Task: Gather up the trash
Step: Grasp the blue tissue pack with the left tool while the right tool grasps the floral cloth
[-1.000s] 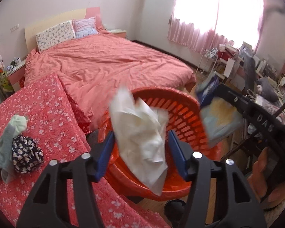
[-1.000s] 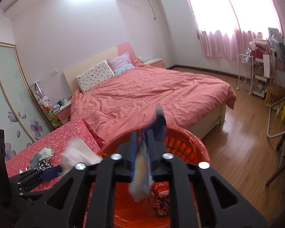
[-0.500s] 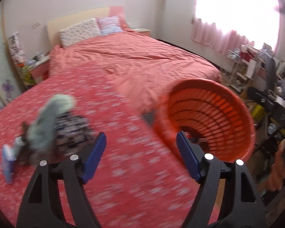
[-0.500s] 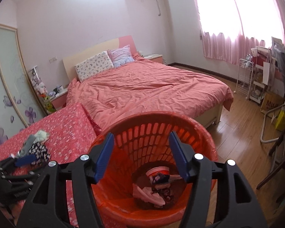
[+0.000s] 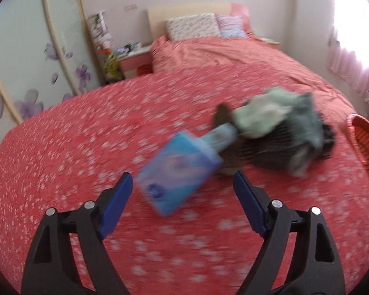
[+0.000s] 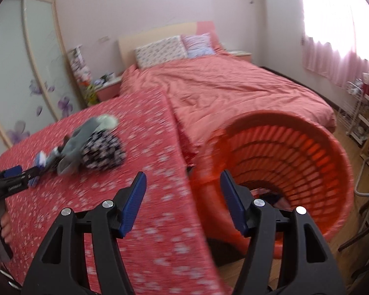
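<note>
A blurred blue packet [image 5: 178, 169] lies on the red flowered tablecloth [image 5: 86, 135], just ahead of my left gripper [image 5: 181, 174]. Its jaws are opening and its pads touch nothing. Behind the packet sits a pile: a light blue tube [image 5: 220, 135], a pale green cloth [image 5: 263, 118] and a dark patterned piece [image 5: 270, 152]. My right gripper [image 6: 182, 172] is open and empty, over the table edge beside the orange basket [image 6: 307, 162]. Some trash [image 6: 270, 194] lies at the basket's bottom. The right wrist view also shows the pile [image 6: 96, 145] and the left gripper [image 6: 24, 175].
The basket's rim [image 5: 366, 142] shows at the right edge of the left wrist view. A bed [image 6: 233, 86] with a pink cover stands behind the table. A wardrobe [image 6: 24, 61] and a nightstand [image 6: 108, 88] are at the left, shelves and chairs at the right. A hand [image 6: 5, 223] holds the left gripper.
Both grippers let their trash drop into the basket and opened. The left one swung left across the table to the blue packet. The right one moved left from above the basket to the table edge.
</note>
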A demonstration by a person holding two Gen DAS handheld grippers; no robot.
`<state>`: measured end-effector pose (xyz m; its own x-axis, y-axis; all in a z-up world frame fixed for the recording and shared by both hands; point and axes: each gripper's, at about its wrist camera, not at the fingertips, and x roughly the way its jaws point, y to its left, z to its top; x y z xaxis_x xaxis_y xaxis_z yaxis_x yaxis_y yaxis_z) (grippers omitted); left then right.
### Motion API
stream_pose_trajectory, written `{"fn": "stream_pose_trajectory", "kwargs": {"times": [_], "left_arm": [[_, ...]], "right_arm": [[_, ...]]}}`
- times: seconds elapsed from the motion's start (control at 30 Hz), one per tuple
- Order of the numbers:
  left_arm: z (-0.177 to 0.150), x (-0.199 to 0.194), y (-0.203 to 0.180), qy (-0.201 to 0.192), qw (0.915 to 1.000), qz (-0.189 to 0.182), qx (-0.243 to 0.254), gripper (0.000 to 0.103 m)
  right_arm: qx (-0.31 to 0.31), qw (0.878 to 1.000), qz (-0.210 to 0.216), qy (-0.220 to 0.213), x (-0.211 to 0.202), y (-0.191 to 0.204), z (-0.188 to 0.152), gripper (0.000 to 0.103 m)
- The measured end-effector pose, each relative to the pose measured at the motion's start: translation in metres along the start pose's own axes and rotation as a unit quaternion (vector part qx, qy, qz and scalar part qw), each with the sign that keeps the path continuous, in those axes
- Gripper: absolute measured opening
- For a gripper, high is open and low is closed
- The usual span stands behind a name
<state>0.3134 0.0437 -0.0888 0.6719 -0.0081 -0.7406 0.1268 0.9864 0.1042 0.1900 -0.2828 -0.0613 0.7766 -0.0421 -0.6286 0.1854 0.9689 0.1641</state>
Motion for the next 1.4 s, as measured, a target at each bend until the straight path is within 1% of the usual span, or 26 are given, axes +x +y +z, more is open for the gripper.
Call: {"fn": "stream_pose_trajectory", "kwargs": {"times": [0.07,0.2,0.3,0.33,0.4,0.47,0.53,0.6,0.77,0.87,0.9,0.93,0.97,1.0,1.03,1.13,1.23,1.33,1.37,1.4], "left_arm": [[-0.002,0.009,0.011,0.009,1.0000,-0.001,-0.003,0.082],[0.002,0.024,0.017,0.021,0.9998,-0.002,-0.001,0.082],[0.009,0.037,0.020,0.029,0.9995,-0.006,-0.012,0.081],[0.010,0.040,0.022,0.031,0.9993,-0.010,-0.016,0.079],[0.012,0.045,0.024,0.037,0.9989,-0.013,-0.023,0.065],[0.013,0.047,0.032,0.041,0.9987,-0.005,-0.031,0.057],[0.010,0.046,0.040,0.044,0.9983,-0.006,-0.038,0.056],[0.005,0.044,0.051,0.050,0.9980,0.008,-0.039,0.056],[-0.004,0.039,0.075,0.055,0.9967,0.021,-0.056,0.055],[-0.005,0.039,0.082,0.057,0.9961,0.022,-0.064,0.056],[-0.004,0.039,0.083,0.058,0.9959,0.020,-0.067,0.056],[-0.004,0.039,0.084,0.058,0.9958,0.020,-0.067,0.056],[-0.004,0.040,0.084,0.058,0.9958,0.019,-0.068,0.056],[-0.004,0.040,0.085,0.057,0.9958,0.019,-0.068,0.056],[-0.003,0.040,0.085,0.057,0.9958,0.017,-0.069,0.056],[-0.001,0.042,0.086,0.056,0.9960,0.014,-0.069,0.056],[0.002,0.045,0.083,0.054,0.9959,0.008,-0.072,0.056],[-0.001,0.043,0.079,0.054,0.9960,0.004,-0.071,0.056],[-0.002,0.042,0.078,0.054,0.9961,0.003,-0.070,0.055],[-0.004,0.041,0.077,0.053,0.9962,0.002,-0.069,0.055]], "right_arm": [[-0.010,1.000,0.009,0.009,0.005,0.014,-0.002,0.062],[-0.026,0.999,0.023,0.022,0.013,0.036,-0.002,0.062],[-0.032,0.999,0.030,0.028,0.019,0.049,-0.001,0.062],[-0.034,0.998,0.033,0.031,0.022,0.055,-0.001,0.062],[-0.040,0.998,0.038,0.034,0.026,0.063,-0.001,0.062],[-0.046,0.997,0.045,0.044,0.033,0.074,-0.001,0.062],[-0.048,0.996,0.052,0.047,0.038,0.079,0.002,0.062],[-0.043,0.996,0.055,0.047,0.044,0.085,0.007,0.062],[-0.025,0.996,0.066,0.046,0.058,0.094,0.024,0.062],[-0.024,0.996,0.060,0.055,0.073,0.102,0.032,0.055],[-0.024,0.996,0.060,0.061,0.080,0.104,0.034,0.049],[-0.027,0.996,0.059,0.069,0.086,0.105,0.034,0.037],[-0.029,0.995,0.056,0.076,0.090,0.106,0.032,0.029],[-0.027,0.995,0.054,0.082,0.090,0.105,0.030,0.013],[-0.022,0.995,0.058,0.084,0.089,0.102,0.028,0.009],[-0.012,0.996,0.062,0.070,0.074,0.090,0.021,0.008],[-0.011,0.995,0.066,0.069,0.060,0.083,0.015,0.008],[-0.017,0.993,0.090,0.073,0.047,0.082,0.009,0.008],[-0.019,0.992,0.102,0.068,0.042,0.082,0.007,0.008],[-0.019,0.992,0.109,0.055,0.034,0.082,0.006,0.008]]}}
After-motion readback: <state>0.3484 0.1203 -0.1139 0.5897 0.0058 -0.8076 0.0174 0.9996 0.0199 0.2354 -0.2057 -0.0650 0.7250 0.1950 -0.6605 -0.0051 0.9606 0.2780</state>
